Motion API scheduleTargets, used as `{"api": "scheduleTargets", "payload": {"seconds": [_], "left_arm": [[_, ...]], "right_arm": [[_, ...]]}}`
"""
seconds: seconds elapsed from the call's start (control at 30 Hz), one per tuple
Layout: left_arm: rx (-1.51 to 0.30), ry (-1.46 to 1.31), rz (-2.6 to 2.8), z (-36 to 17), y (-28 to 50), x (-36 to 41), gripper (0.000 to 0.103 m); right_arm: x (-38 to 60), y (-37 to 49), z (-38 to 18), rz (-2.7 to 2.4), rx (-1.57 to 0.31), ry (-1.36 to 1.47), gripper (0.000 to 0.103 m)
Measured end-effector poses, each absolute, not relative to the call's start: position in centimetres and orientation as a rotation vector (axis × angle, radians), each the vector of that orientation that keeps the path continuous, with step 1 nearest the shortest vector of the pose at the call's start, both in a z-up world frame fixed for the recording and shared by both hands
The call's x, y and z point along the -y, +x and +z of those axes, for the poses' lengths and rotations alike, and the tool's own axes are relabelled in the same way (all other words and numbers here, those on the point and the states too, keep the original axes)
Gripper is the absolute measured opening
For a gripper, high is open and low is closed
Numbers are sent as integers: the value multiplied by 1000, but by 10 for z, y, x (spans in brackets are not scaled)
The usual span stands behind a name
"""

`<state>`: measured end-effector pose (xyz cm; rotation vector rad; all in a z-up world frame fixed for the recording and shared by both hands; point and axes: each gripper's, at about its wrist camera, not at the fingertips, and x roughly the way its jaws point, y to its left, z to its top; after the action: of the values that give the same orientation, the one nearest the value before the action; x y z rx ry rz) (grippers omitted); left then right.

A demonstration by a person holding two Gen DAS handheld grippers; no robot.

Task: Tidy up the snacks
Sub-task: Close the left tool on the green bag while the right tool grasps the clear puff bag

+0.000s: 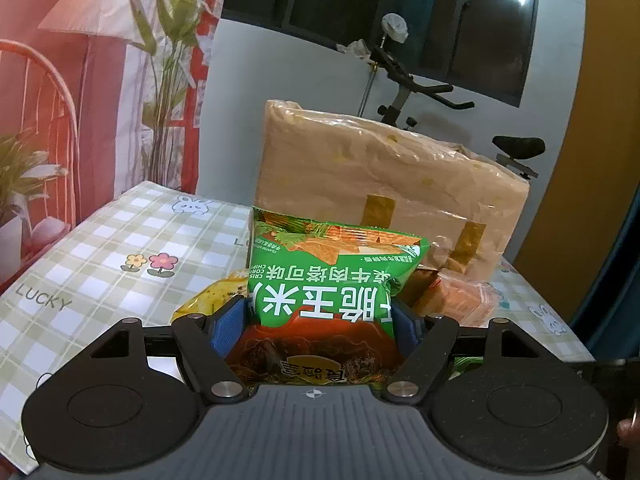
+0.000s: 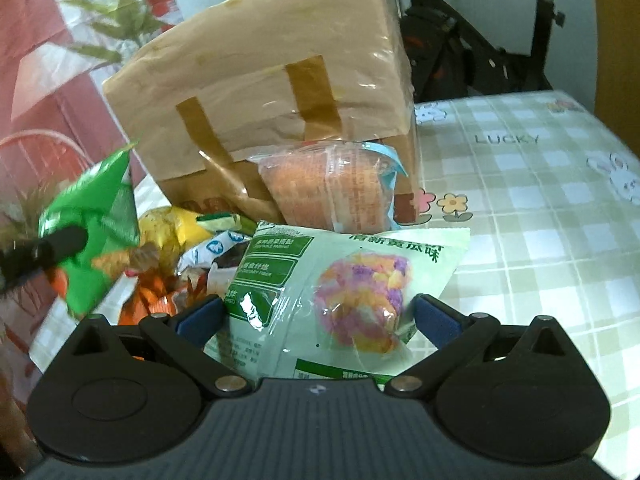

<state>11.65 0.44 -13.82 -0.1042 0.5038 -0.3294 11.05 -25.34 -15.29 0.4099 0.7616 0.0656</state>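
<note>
Left wrist view, one green chip bag [image 1: 320, 276], one brown box [image 1: 384, 176]

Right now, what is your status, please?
Left gripper shut on green chips bag. Right gripper around pale snack bag. Cardboard box close ahead.

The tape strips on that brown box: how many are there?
2 on the face in view. On the brown box, one tape strip runs down its left part, the other tape strip sits further right. Other faces are hidden, so more may exist.
</note>
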Motion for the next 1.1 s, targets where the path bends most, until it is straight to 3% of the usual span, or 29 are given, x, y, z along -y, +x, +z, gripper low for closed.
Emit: {"api": "scheduleTargets", "payload": {"seconds": [0.2,0.6,1.1], "left_arm": [[-506,-110,-324,-140,115,-6,77],[-519,-103,-318,-144,114,-6,77],[-516,-94,-299,-144,110,-5,77]], "right_arm": [[260,113,-151,80,-765,491,103],[234,109,-155,76,-733,254,103],[228,106,-161,107,-714,209,103]]}}
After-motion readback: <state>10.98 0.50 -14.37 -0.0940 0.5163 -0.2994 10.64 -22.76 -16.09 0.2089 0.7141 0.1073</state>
